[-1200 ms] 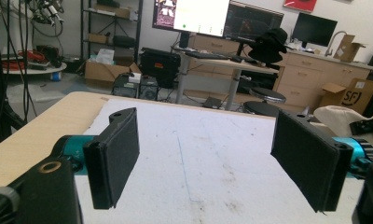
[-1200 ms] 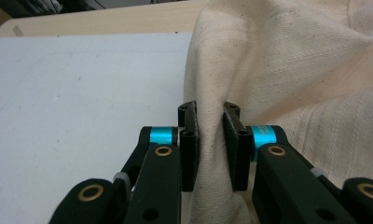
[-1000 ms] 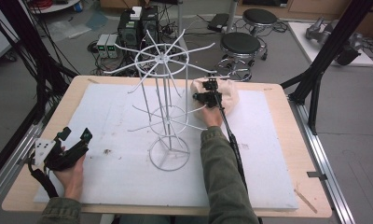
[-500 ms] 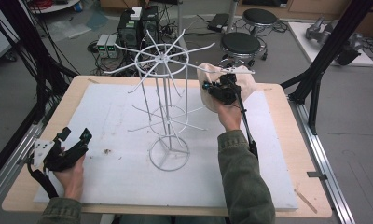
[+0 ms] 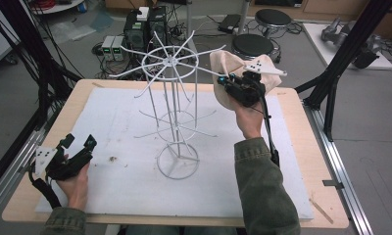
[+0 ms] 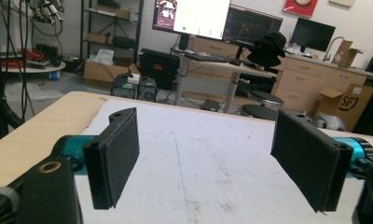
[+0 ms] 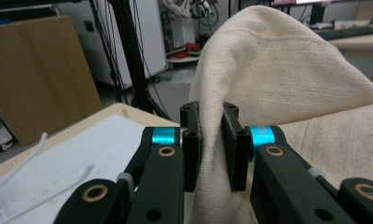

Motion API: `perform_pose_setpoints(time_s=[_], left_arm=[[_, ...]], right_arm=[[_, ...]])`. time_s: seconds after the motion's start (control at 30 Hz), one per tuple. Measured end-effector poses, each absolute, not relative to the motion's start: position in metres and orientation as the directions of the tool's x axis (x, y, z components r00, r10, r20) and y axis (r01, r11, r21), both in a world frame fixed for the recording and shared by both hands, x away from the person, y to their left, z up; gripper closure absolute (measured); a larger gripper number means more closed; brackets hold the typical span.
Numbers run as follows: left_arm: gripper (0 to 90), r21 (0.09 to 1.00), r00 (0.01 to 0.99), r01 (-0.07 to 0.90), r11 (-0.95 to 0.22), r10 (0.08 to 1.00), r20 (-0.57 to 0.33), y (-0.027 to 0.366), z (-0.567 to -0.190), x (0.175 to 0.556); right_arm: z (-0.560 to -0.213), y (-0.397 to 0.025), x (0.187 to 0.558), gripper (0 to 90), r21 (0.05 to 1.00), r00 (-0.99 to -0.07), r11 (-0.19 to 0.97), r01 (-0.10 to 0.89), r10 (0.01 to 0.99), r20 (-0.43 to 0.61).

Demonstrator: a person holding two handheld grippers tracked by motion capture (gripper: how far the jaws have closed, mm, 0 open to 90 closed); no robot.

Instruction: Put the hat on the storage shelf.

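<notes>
A white wire rack (image 5: 173, 112) with spoke arms stands in the middle of the white mat (image 5: 120, 127). My right gripper (image 5: 227, 83) is raised beside the rack's top ring, shut on a cream cloth (image 5: 228, 73). In the right gripper view the cloth (image 7: 278, 79) is pinched between the jaws of the right gripper (image 7: 211, 140) and drapes over them. My left gripper (image 5: 79, 143) rests low at the mat's left front edge, open. In the left gripper view the left gripper (image 6: 205, 154) holds nothing between its wide pads (image 6: 117, 149).
The mat lies on a wooden table (image 5: 37, 161) with metal rails along both sides. Black frame posts (image 5: 341, 63), stools (image 5: 255, 45) and electronics boxes (image 5: 135, 29) stand behind the table. A rack spoke (image 7: 31, 154) shows at lower left in the right gripper view.
My right gripper has lifted the cream cloth off the table and carried it up beside the rack's top ring. The left gripper has stayed put.
</notes>
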State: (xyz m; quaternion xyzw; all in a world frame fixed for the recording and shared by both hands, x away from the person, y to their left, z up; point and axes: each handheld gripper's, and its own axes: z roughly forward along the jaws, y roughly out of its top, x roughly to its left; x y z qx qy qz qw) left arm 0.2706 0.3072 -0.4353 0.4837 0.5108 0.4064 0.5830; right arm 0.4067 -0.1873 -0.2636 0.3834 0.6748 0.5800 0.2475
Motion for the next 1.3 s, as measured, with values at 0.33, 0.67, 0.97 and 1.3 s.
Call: perform_pose_setpoints(time_s=[0.33,0.67,0.97,1.3], left_arm=[[23.3,0.982,0.153,0.017,0.186,0.971,-0.186,0.305,-0.435,0.271],[23.3,0.983,0.154,0.018,0.183,0.971,-0.184,0.305,-0.435,0.271],[23.3,0.982,0.161,0.02,0.19,0.968,-0.19,0.304,-0.435,0.271],[23.3,0.982,0.154,0.022,0.186,0.97,-0.187,0.304,-0.436,0.271]], right_arm=[[-0.242,-0.21,0.388,80.2,0.986,-0.612,-0.031,0.164,0.78,0.127],[-0.216,-0.23,0.36,79.9,0.993,-0.663,-0.077,0.095,0.739,0.12],[-0.19,-0.25,0.338,79.8,0.991,-0.722,-0.119,0.053,0.681,0.12],[-0.166,-0.257,0.325,79.9,0.989,-0.748,-0.15,0.004,0.655,0.102]])
